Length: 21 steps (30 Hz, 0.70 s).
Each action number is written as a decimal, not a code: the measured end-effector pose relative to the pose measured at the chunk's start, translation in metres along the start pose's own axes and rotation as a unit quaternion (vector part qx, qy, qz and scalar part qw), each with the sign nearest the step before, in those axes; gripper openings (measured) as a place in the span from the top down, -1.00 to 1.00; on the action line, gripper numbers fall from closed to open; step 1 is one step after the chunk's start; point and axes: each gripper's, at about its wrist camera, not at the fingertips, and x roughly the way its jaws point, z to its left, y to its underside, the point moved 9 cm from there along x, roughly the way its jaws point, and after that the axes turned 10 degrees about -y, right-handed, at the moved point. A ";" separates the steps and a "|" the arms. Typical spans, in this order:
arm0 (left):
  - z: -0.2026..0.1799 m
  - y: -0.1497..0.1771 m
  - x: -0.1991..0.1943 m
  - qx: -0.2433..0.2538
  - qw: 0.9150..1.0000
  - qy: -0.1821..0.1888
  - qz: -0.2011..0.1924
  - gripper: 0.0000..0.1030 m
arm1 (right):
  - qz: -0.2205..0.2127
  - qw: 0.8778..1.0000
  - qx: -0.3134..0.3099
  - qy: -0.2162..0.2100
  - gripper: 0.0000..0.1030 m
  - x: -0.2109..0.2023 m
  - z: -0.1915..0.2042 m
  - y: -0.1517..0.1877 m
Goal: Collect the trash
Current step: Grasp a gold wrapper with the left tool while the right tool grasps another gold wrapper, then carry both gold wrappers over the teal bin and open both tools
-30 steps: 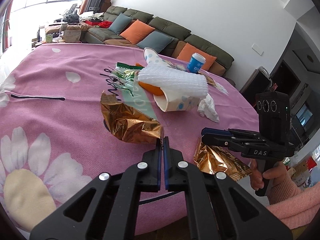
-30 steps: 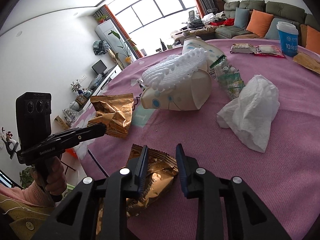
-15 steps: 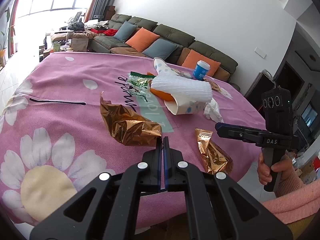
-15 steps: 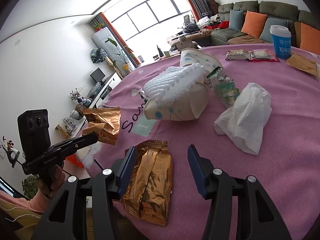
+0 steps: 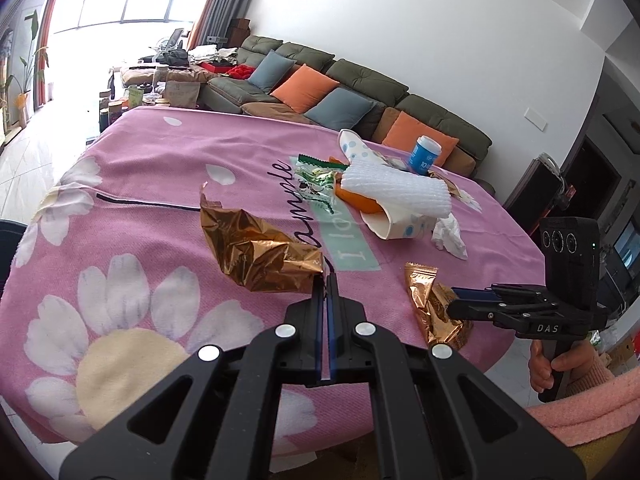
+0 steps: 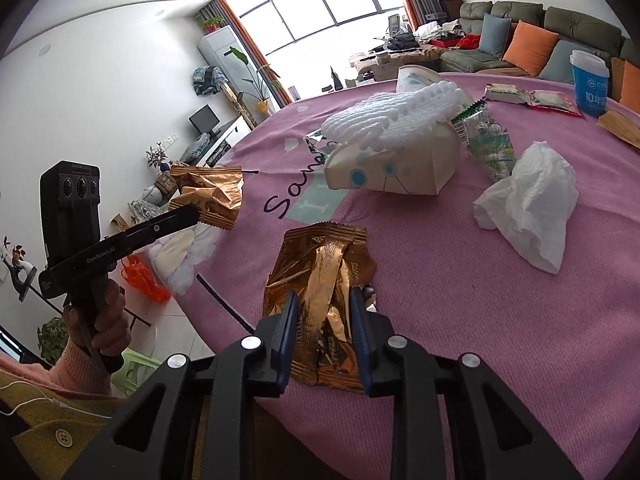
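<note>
Littering tablecloth (image 5: 132,184): 2 gold wrappers (image 5: 260,256), 1 tissue (image 6: 532,208).

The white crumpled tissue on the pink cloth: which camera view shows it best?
The right wrist view shows the tissue best: it lies large and unobstructed on the pink cloth, with its folds clear. In the left wrist view the tissue is small and far, beside the tipped paper cup.

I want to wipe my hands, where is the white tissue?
The tissue lies on the pink cloth, right side of the right wrist view, beside the tipped paper cup and the green wrapper.
</note>
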 end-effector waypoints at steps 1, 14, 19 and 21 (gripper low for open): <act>0.004 -0.001 -0.002 -0.002 1.000 -0.003 -0.002 0.96 | -0.001 1.000 -0.002 -0.003 0.59 0.002 0.003 -0.002; 0.043 -0.008 -0.035 -0.016 0.999 -0.041 -0.031 0.96 | -0.017 0.996 -0.045 -0.076 0.60 0.048 0.054 -0.051; 0.067 -0.012 -0.056 -0.025 0.997 -0.065 -0.045 0.96 | -0.010 0.992 -0.069 -0.102 0.60 0.079 0.081 -0.073; 0.079 -0.012 -0.065 -0.029 0.995 -0.078 -0.050 0.96 | -0.005 0.991 -0.080 -0.111 0.60 0.092 0.092 -0.082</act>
